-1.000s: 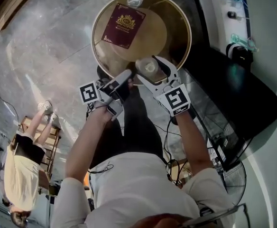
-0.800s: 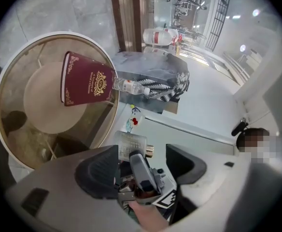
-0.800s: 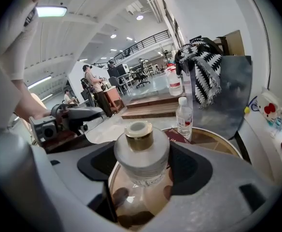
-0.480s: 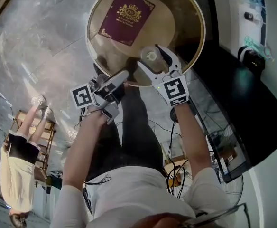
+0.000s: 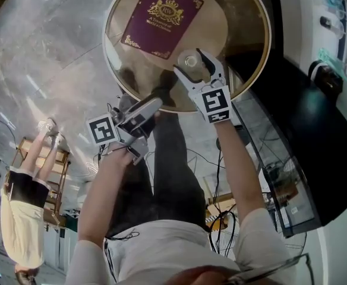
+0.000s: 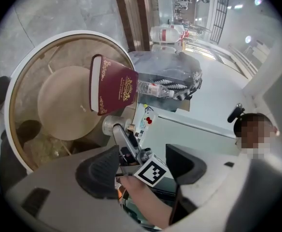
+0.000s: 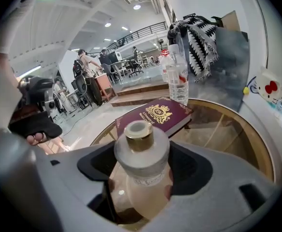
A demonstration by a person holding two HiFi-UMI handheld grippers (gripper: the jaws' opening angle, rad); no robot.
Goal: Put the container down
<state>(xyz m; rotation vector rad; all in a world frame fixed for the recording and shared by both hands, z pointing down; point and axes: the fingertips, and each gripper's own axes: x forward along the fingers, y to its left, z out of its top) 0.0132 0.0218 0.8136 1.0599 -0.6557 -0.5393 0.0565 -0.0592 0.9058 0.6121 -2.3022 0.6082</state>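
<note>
A frosted container (image 5: 191, 59) with a gold cap is held in my right gripper (image 5: 189, 63), which is shut on it over the near part of a round glass table (image 5: 245, 34). In the right gripper view the container (image 7: 142, 154) fills the gap between the jaws; whether its base touches the glass cannot be told. A maroon book (image 5: 161, 18) lies flat beyond it. My left gripper (image 5: 142, 108) hangs just off the table's near edge. Its jaws (image 6: 143, 170) stand apart with nothing between them, and they look toward the right gripper and the container (image 6: 111, 125).
A clear water bottle (image 7: 178, 79) stands at the table's far edge, behind the book (image 7: 155, 116). A black counter (image 5: 304, 117) runs along the right. A person (image 5: 25, 206) sits by a wooden stool at lower left. Cables trail on the floor near my legs.
My right gripper has carried the container from the table's near rim further in over the glass. The left gripper stays just off the near edge.
</note>
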